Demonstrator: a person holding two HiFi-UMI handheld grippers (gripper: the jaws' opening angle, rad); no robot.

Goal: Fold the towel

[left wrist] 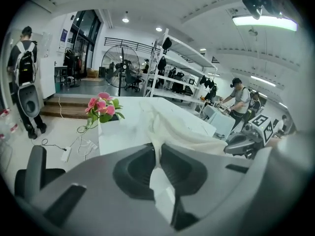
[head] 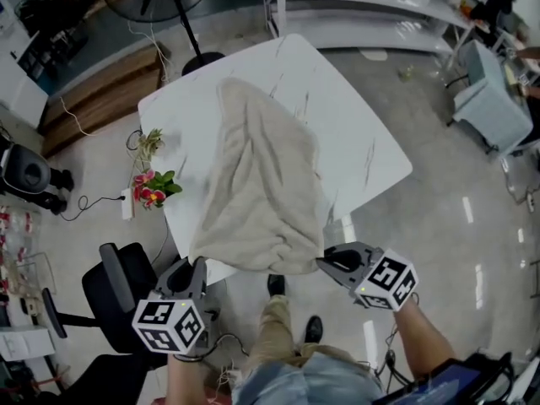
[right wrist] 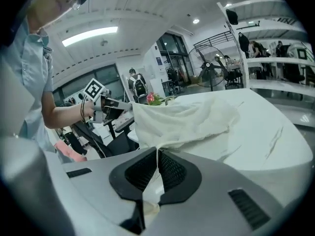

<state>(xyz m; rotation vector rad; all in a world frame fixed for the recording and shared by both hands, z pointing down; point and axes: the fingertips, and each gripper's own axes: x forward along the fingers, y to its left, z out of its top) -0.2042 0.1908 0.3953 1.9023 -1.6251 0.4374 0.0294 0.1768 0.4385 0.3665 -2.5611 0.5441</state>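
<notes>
A cream towel (head: 261, 184) lies bunched along the white marble table (head: 363, 142), its near edge lifted off the table's front. My left gripper (head: 197, 264) is shut on the towel's near left corner, and cloth (left wrist: 160, 132) runs out from between its jaws. My right gripper (head: 322, 264) is shut on the near right corner, where cloth (right wrist: 187, 119) stretches away from its closed jaws. Between the two grippers the towel's edge hangs in a sagging line. The far end rests on the table toward the back.
A pot of pink flowers (head: 152, 191) stands at the table's left edge. A black office chair (head: 110, 289) is at the near left, and a floor fan (head: 181, 24) stands behind the table. Shelving (head: 380, 7) runs along the back, with people at right.
</notes>
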